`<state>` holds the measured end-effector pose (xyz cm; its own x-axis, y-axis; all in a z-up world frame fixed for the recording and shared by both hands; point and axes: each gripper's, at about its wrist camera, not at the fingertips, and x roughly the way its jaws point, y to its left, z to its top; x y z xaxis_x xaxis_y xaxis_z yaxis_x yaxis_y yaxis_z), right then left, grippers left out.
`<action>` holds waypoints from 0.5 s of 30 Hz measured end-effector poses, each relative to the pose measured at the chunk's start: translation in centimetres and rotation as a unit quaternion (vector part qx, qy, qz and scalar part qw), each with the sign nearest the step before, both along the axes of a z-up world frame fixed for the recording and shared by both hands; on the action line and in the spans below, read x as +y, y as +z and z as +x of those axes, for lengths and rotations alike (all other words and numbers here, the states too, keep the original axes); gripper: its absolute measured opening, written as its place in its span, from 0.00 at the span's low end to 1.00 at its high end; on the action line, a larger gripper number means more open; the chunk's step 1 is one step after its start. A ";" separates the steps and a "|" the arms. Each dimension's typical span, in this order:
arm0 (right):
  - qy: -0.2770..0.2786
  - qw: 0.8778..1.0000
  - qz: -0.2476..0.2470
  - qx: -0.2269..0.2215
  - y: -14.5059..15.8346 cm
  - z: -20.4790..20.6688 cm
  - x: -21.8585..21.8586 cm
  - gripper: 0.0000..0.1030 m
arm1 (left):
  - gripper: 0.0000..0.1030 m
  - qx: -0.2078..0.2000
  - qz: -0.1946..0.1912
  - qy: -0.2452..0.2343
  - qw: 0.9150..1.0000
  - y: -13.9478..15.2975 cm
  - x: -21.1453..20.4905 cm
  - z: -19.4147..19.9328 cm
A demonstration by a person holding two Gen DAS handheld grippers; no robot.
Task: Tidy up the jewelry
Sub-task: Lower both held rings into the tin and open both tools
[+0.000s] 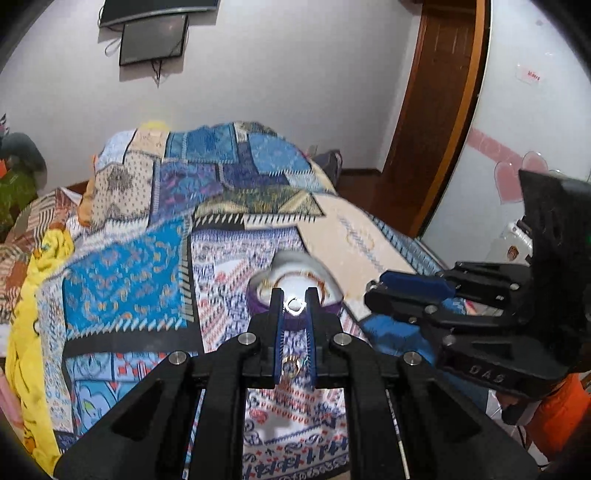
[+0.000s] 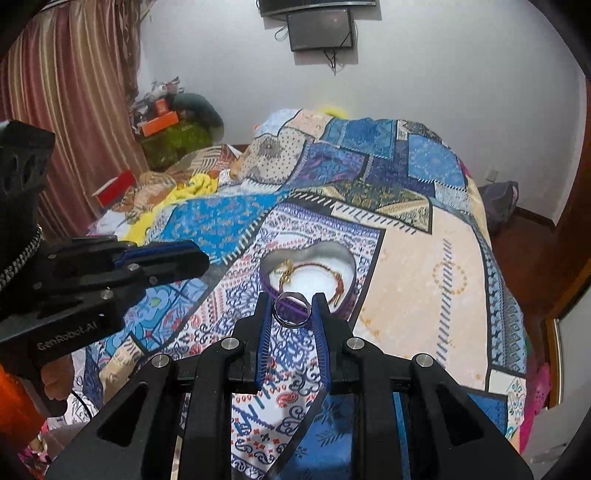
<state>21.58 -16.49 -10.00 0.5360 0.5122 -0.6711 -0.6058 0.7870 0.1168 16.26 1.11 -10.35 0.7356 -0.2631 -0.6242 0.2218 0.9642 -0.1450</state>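
Observation:
A purple heart-shaped box [image 1: 258, 303] with a white inside stands open on the bed, and gold chains [image 2: 286, 271] lie in it. My left gripper [image 1: 294, 299] hangs just short of the box, shut on a small silver ring [image 1: 295, 312] at its fingertips. Further down the gap between its fingers a gold ring [image 1: 291, 367] shows; I cannot tell whether it lies on the bedspread. My right gripper [image 2: 291, 302] is shut on a wide silver ring [image 2: 293, 325], held above the near edge of the box [image 2: 321, 253]. Each view shows the other gripper [image 1: 371, 291] [image 2: 205, 258] alongside.
A patchwork bedspread [image 2: 413, 266] in blue, white and cream covers the bed, bunched high at the far end. A wooden door [image 1: 424, 110] stands to the right, striped curtains [image 2: 74, 110] and a pile of clutter [image 2: 173, 129] to the left. A dark screen [image 2: 319, 29] hangs on the wall.

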 end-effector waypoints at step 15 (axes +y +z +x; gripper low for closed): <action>-0.008 1.000 0.005 0.000 -0.7 2.6 0.4 0.19 | 0.09 -0.014 -0.010 0.000 1.000 0.0 0.2 2.6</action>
